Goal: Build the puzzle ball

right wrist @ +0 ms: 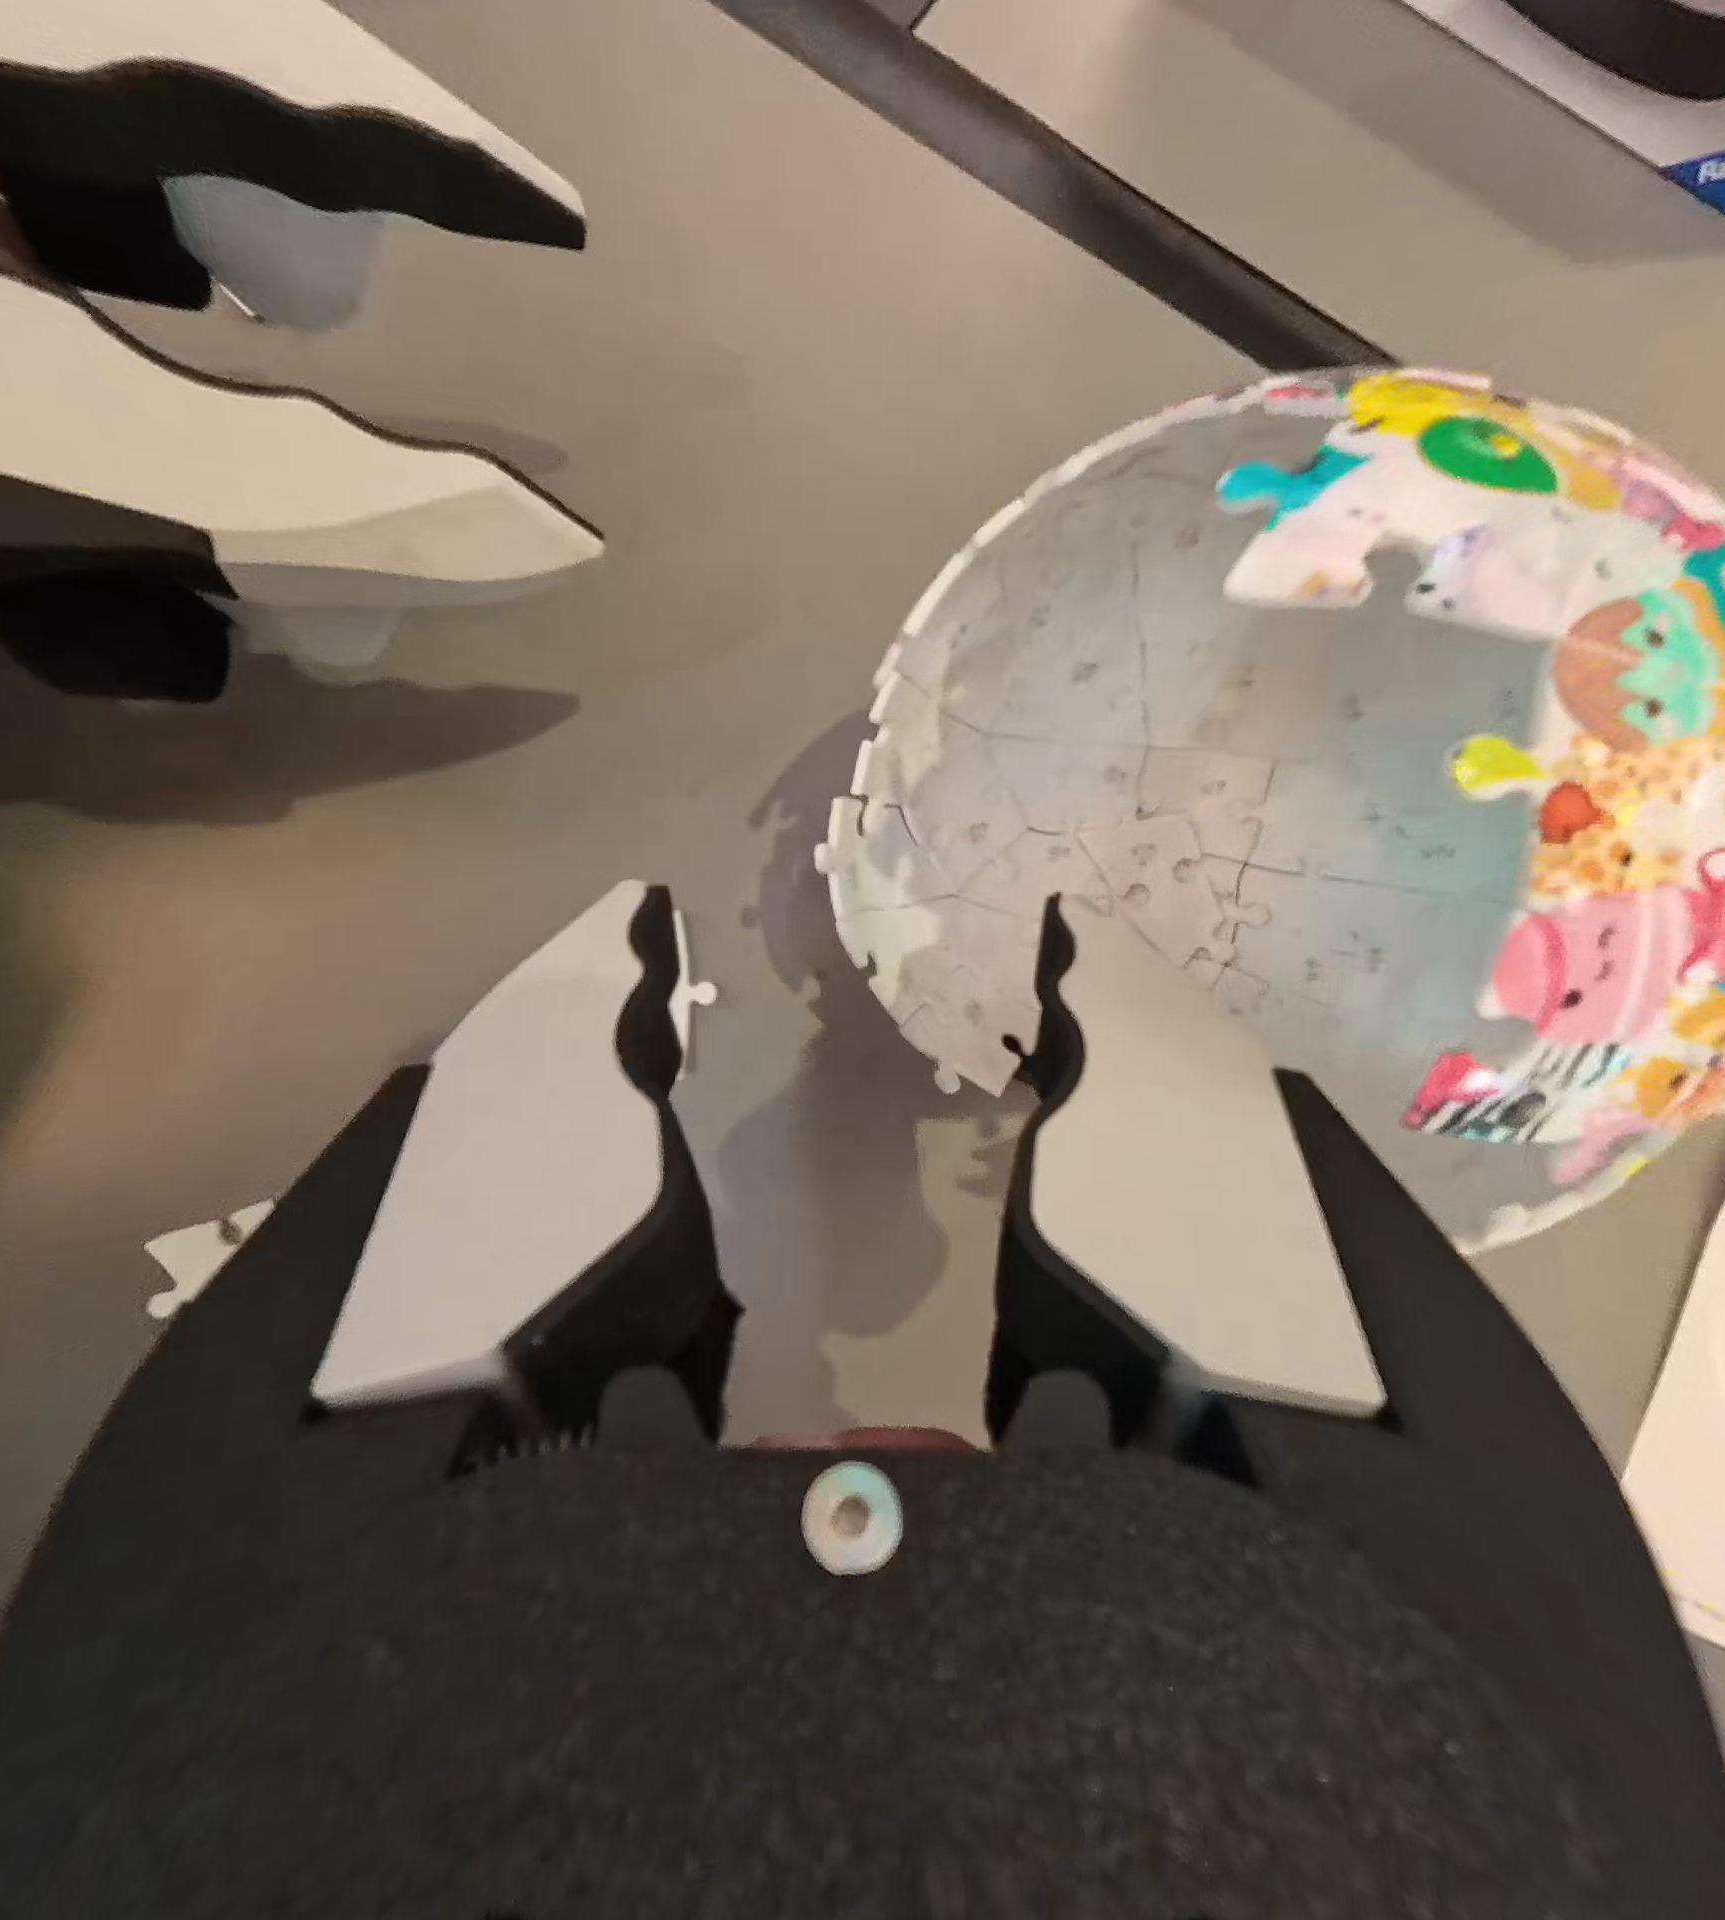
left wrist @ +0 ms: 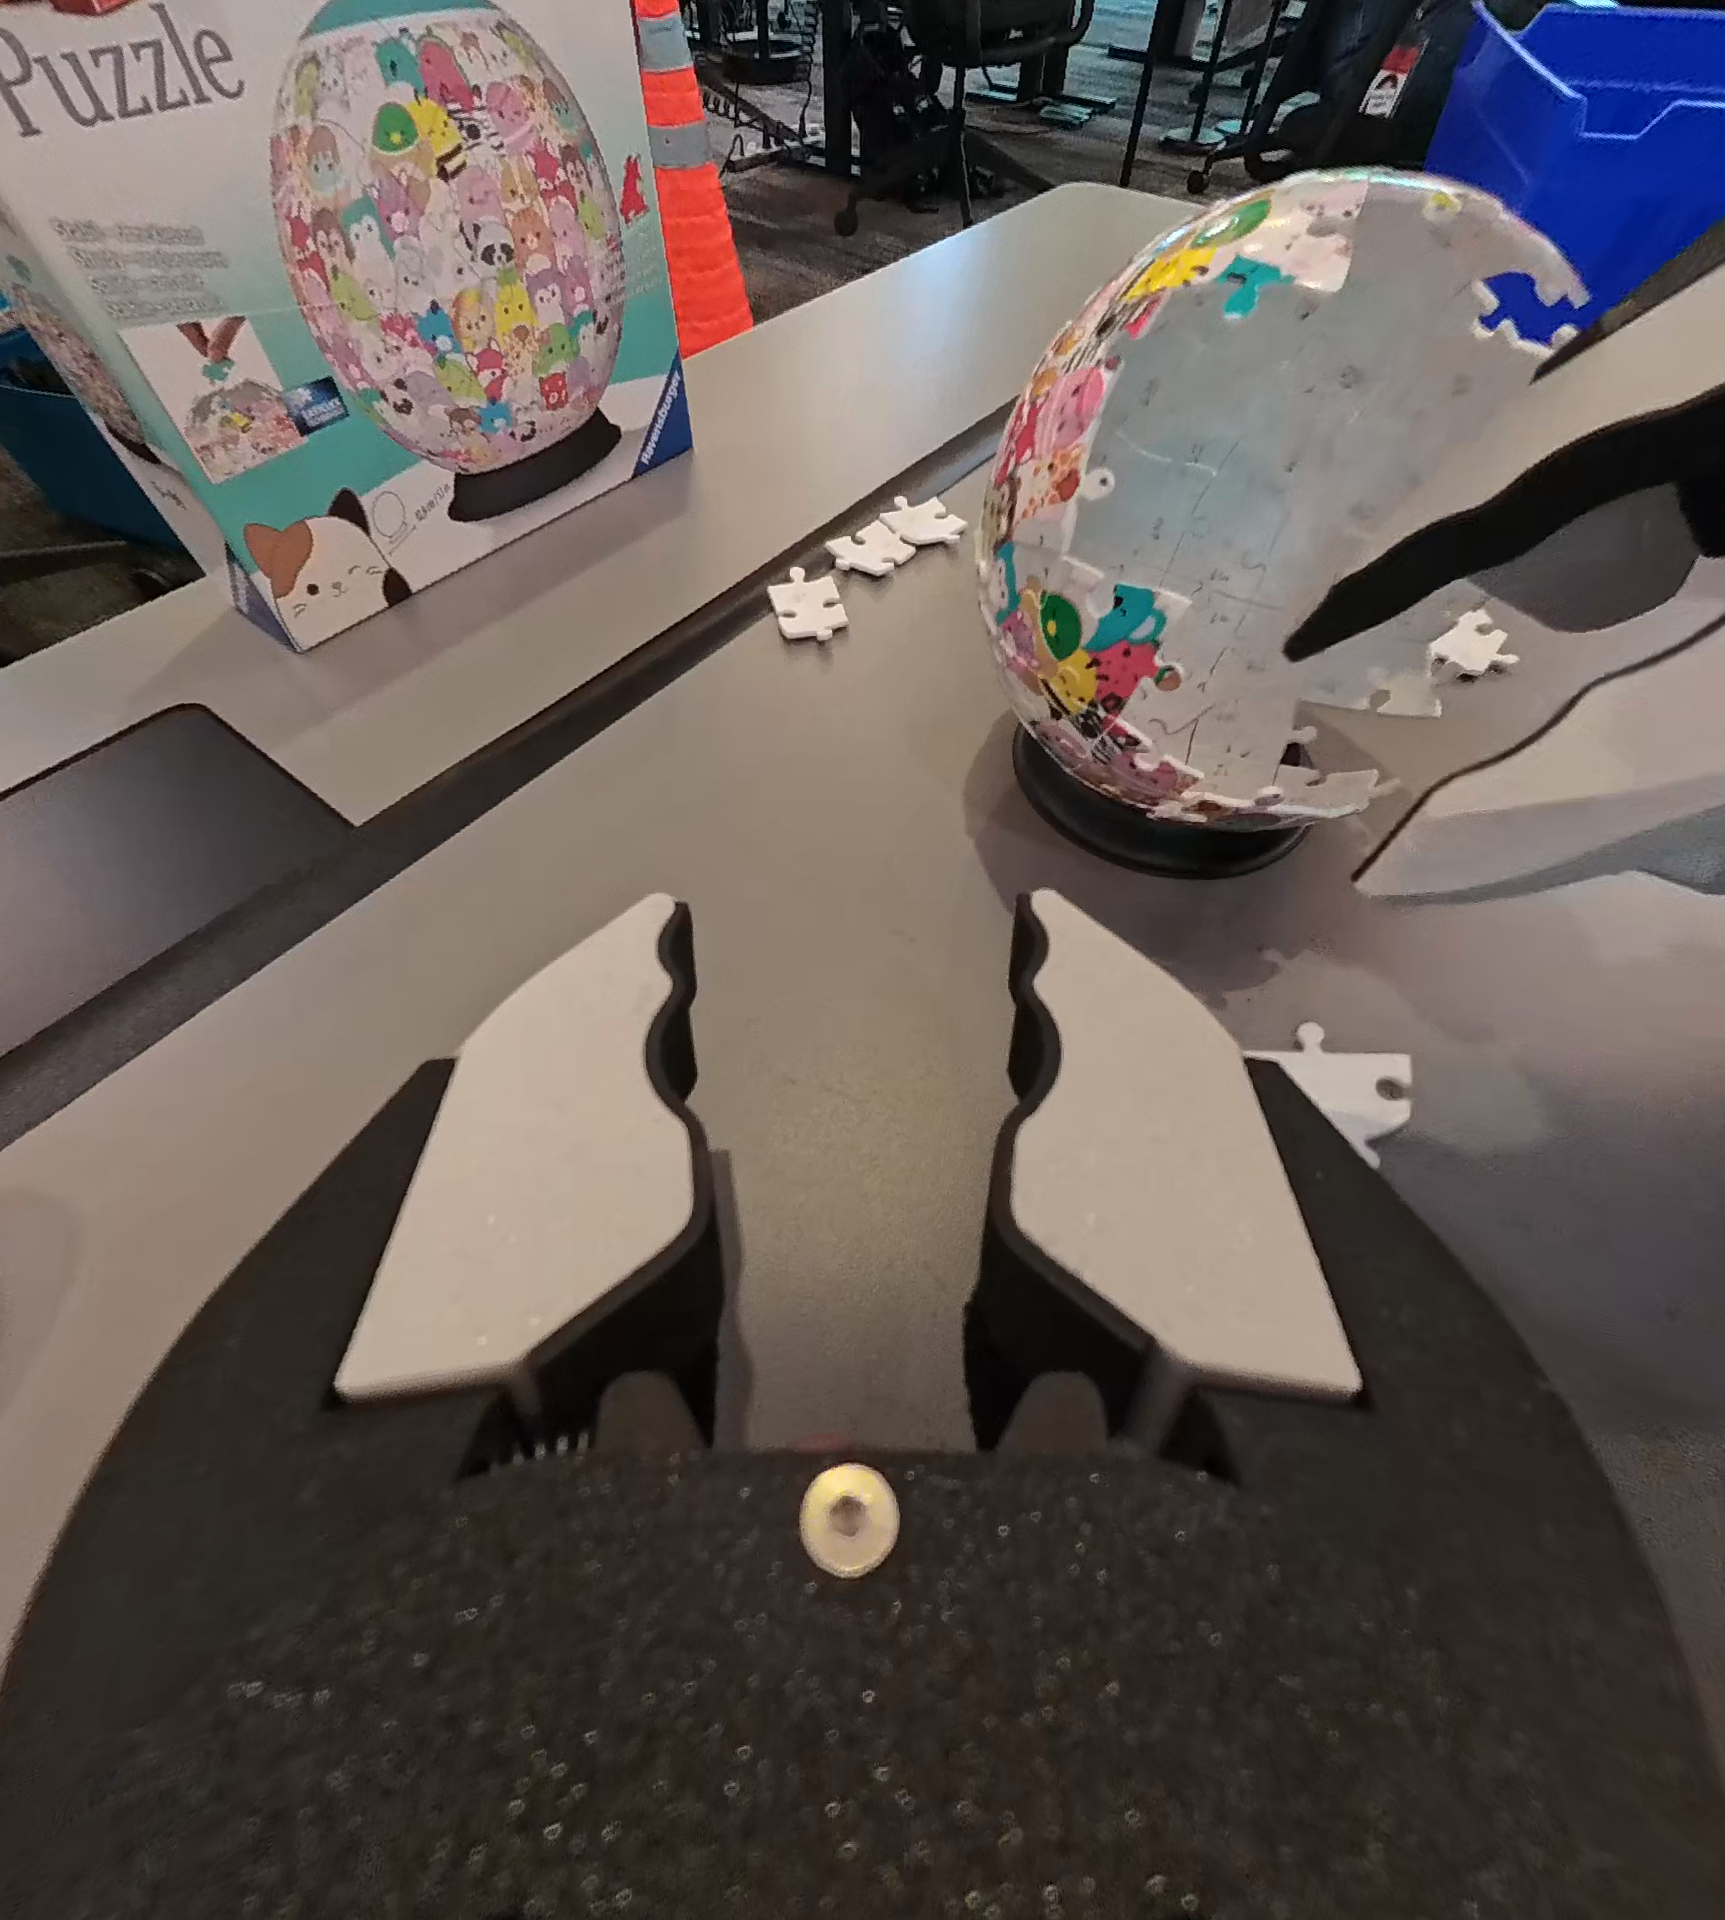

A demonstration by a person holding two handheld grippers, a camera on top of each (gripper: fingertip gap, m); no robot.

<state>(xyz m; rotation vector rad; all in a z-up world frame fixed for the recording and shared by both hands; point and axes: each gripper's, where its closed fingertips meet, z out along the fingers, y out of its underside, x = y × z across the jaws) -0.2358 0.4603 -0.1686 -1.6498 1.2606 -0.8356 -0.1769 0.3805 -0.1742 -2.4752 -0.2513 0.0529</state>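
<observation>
While the grey surface (left wrist: 837, 831) fills most of the left wrist view, the puzzle box (left wrist: 318, 312) stands upright at eleven o'clock. At one o'clock the half-built puzzle ball (left wrist: 1201, 468) sits on its black stand (left wrist: 1128, 821), its open white inside facing the right gripper (left wrist: 1299, 639), which reaches in from three o'clock. The left gripper (left wrist: 847, 935) hovers over bare surface, jaws apart and holding nothing. In the right wrist view the right gripper's jaws also stand open, empty, one tip just beside the ball's jagged rim. Loose white pieces (left wrist: 868, 561) lie at twelve o'clock beside the ball.
</observation>
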